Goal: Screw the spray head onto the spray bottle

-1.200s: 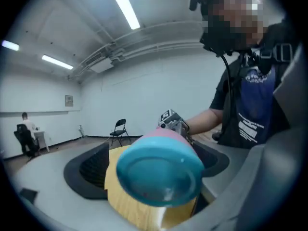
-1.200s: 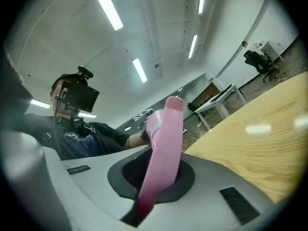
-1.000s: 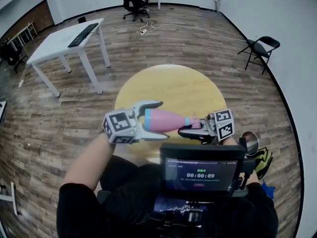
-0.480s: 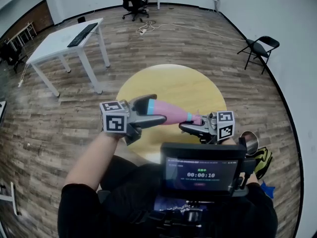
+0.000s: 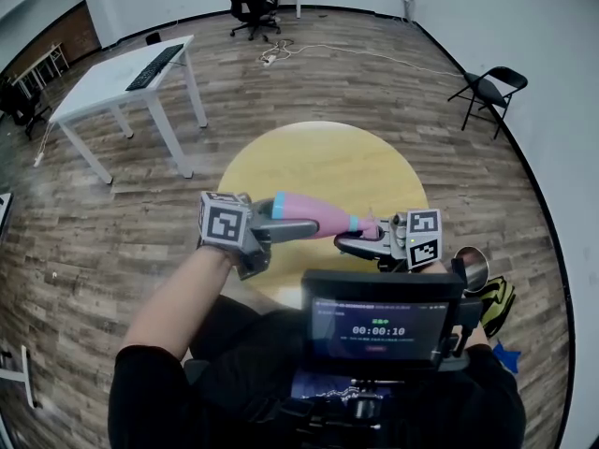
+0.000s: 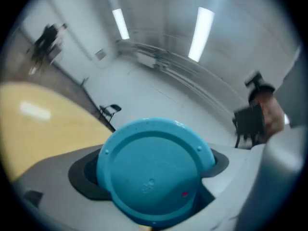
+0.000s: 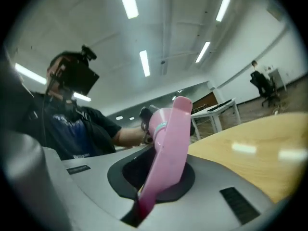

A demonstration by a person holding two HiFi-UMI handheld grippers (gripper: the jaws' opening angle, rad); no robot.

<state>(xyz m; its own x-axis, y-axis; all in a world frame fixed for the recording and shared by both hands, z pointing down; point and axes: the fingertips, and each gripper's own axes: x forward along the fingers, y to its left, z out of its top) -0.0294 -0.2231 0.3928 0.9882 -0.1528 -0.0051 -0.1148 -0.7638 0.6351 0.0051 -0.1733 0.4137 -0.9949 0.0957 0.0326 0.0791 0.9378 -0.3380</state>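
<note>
Pink and lying on its side, the spray bottle (image 5: pixel 314 217) is up in the air over the round yellow worktop (image 5: pixel 318 157), close in front of the person. The left gripper (image 5: pixel 285 219) has its fingers (image 6: pixel 45 196) closed tight on the fat end of the bottle, and the blue bottom (image 6: pixel 154 170) fills that gripper's view. The right gripper (image 5: pixel 358 238) has its fingers (image 7: pixel 86 186) pinched on the pink spray head (image 7: pixel 168 143) at the thin end. A blue ring (image 5: pixel 353 224) sits where head and bottle meet. I cannot tell how far the head is screwed on.
</note>
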